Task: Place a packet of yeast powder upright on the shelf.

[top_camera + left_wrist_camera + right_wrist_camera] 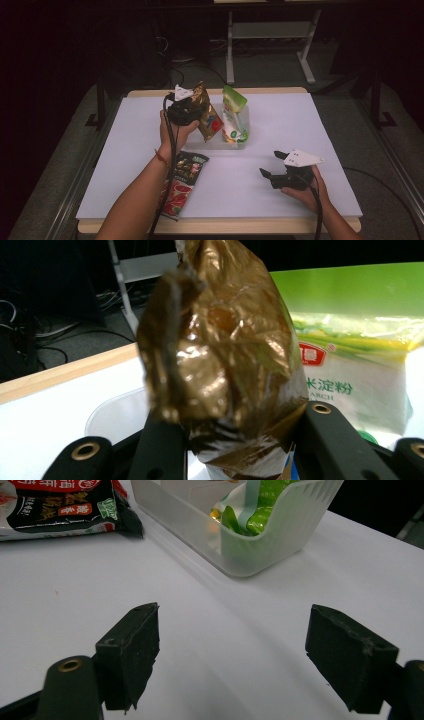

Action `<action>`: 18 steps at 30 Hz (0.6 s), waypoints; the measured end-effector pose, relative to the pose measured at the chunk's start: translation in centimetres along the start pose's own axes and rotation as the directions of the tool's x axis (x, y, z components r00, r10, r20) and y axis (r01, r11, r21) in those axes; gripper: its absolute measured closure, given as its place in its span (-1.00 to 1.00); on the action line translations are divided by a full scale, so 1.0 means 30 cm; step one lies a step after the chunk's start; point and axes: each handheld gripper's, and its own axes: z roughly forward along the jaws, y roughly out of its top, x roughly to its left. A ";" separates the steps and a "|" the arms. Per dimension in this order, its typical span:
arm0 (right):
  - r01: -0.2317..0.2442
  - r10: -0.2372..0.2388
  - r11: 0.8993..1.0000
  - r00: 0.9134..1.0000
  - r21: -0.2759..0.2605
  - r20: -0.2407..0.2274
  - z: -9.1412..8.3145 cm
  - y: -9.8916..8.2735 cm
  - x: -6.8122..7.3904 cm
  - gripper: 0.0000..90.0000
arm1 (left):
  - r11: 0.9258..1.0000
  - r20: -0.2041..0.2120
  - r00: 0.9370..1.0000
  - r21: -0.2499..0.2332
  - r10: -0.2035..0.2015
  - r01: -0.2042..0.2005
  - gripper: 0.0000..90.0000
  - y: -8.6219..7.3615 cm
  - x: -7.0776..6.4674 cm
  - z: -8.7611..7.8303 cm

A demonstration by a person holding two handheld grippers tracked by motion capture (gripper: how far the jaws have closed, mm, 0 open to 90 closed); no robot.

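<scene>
Holding a gold packet above the clear tub.

Nearest, the right gripper [272,164] rests low over the white table [300,125], jaws spread with nothing between; farther off, the left gripper [192,111] pinches the gold packet [206,115] beside the green pouch [234,102] in the tub [242,141].

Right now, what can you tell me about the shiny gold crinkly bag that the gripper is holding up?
The shiny gold crinkly foil bag looks brownish-gold and wrinkled, with a red patch low on one face. The left gripper is shut on it, its black jaws pinching the lower part, as the left gripper view shows. It hangs tilted above the white table, just left of the clear plastic bin with the green-and-white pouch.
</scene>
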 end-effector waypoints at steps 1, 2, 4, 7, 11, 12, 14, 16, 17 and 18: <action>0.000 0.000 1.000 1.000 0.001 -0.002 0.001 0.000 0.001 -0.54 | 1.000 0.000 1.000 0.000 0.000 0.000 0.48 0.000 0.000 0.000; 0.000 0.000 1.000 1.000 0.001 -0.002 0.001 0.000 0.001 -0.54 | 1.000 -0.025 1.000 0.005 0.020 -0.019 0.48 0.002 -0.005 0.003; 0.008 -0.008 1.000 1.000 0.008 -0.005 0.003 0.001 0.004 -0.54 | 1.000 -0.047 0.999 0.008 0.009 -0.009 0.48 0.002 -0.003 0.010; 0.012 -0.012 1.000 1.000 0.013 -0.007 0.005 0.001 0.006 -0.54 | 1.000 -0.060 0.998 0.009 -0.016 0.017 0.48 -0.005 0.003 0.014; 0.011 -0.011 1.000 1.000 0.021 -0.007 0.007 0.001 0.005 -0.54 | 0.999 -0.102 0.994 -0.003 -0.035 0.035 0.48 0.000 0.006 0.000; 0.009 -0.009 1.000 1.000 0.020 -0.008 0.006 0.000 0.004 -0.54 | 0.999 -0.109 0.993 0.010 -0.033 0.034 0.48 0.000 0.007 0.003; 0.009 -0.009 1.000 1.000 0.025 -0.008 0.009 -0.001 0.003 -0.54 | 0.999 -0.103 0.994 0.021 -0.033 0.035 0.48 -0.006 0.004 0.010; 0.009 -0.009 1.000 1.000 0.026 -0.009 0.009 0.000 0.003 -0.54 | 0.999 -0.097 0.994 0.015 -0.041 0.043 0.48 -0.007 0.001 0.012; 0.007 -0.007 1.000 1.000 0.024 -0.010 0.009 0.001 0.005 -0.54 | 0.999 -0.093 0.995 0.013 -0.032 0.033 0.48 -0.006 -0.010 0.019; 0.007 -0.007 1.000 1.000 0.024 -0.010 0.009 0.001 0.005 -0.54 | 0.999 -0.093 0.995 0.013 -0.032 0.033 0.48 -0.006 -0.010 0.019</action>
